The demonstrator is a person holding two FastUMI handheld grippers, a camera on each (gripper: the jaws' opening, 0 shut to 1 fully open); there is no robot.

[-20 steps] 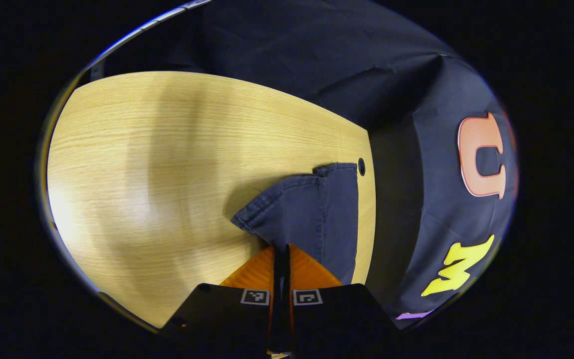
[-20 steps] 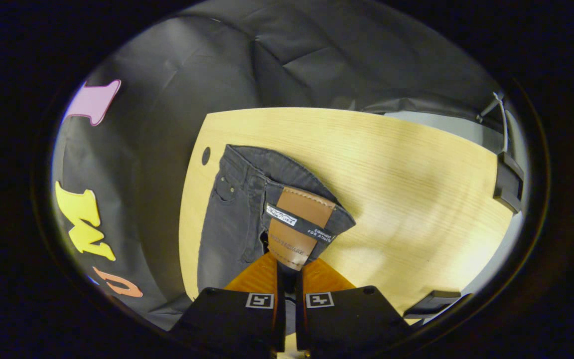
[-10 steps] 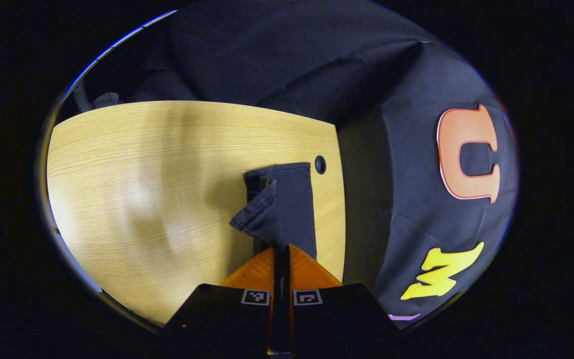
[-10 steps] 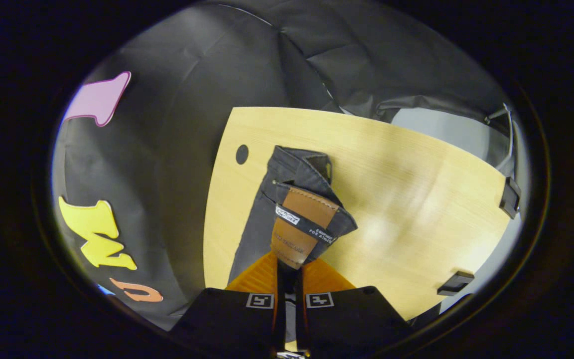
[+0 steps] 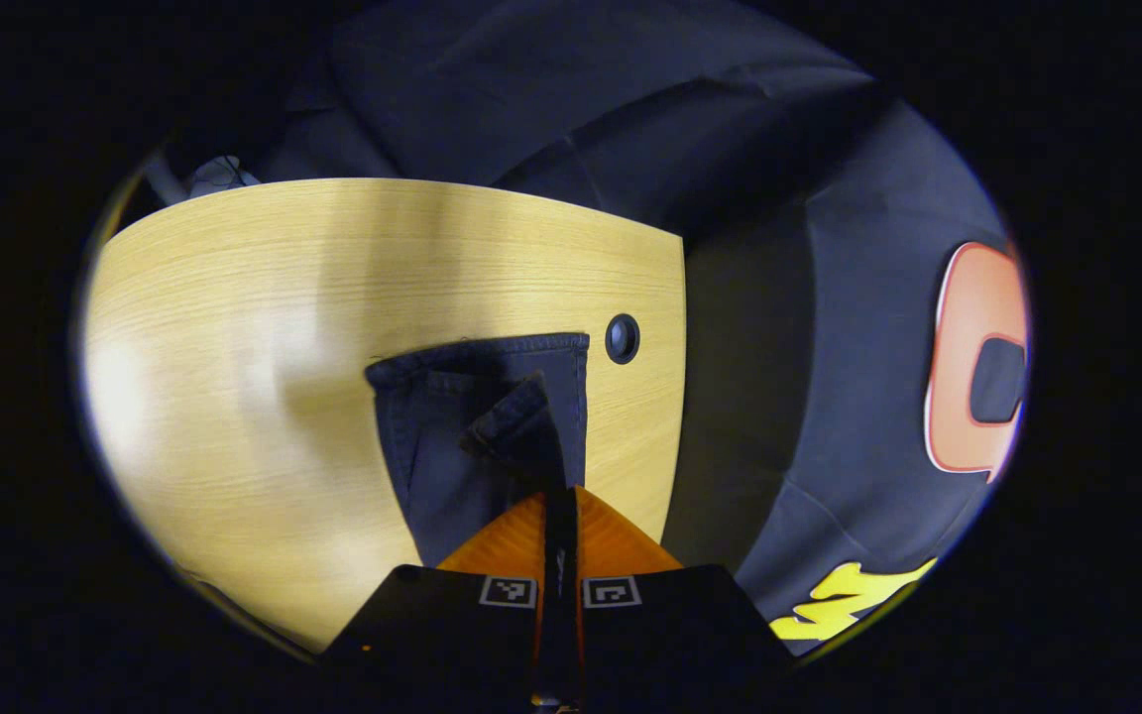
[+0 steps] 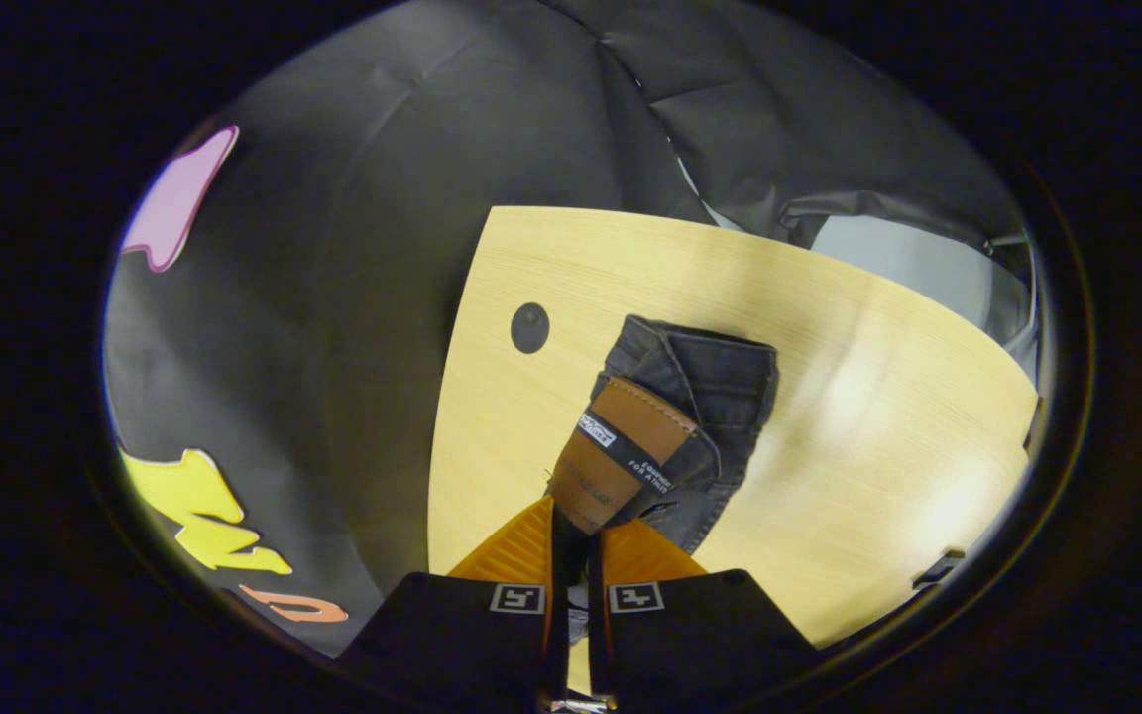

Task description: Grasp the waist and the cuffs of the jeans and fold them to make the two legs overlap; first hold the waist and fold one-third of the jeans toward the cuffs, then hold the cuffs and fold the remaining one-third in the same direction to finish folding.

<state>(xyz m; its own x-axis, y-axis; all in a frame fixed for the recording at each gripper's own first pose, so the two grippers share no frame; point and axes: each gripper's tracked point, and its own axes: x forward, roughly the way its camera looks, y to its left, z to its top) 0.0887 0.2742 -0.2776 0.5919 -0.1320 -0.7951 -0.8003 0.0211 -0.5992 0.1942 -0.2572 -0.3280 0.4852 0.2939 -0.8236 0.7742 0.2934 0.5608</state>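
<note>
Dark jeans (image 5: pixel 452 436) lie on the wooden table (image 5: pixel 254 297). In the left gripper view my left gripper (image 5: pixel 559 493) is shut on a cuff hem (image 5: pixel 516 428), held up over the leg spread flat below it. In the right gripper view my right gripper (image 6: pixel 576 511) is shut on the waistband at its brown leather patch (image 6: pixel 621 451). The lifted waist hangs over the other half of the jeans (image 6: pixel 720 382), which rests on the table. The fabric between the fingers is hidden.
A round dark hole (image 5: pixel 622 338) in the table sits just beyond the jeans, near the table's edge; the right gripper view shows the hole (image 6: pixel 529 327) too. The black booth cloth (image 6: pixel 353 297) hangs close past that edge. A black clamp (image 6: pixel 938 570) sits on the far rim.
Both grippers carried their held edges across over the other leg. The cuff and waist now hang above fabric lying flat, and the lower leg shows wider than before.
</note>
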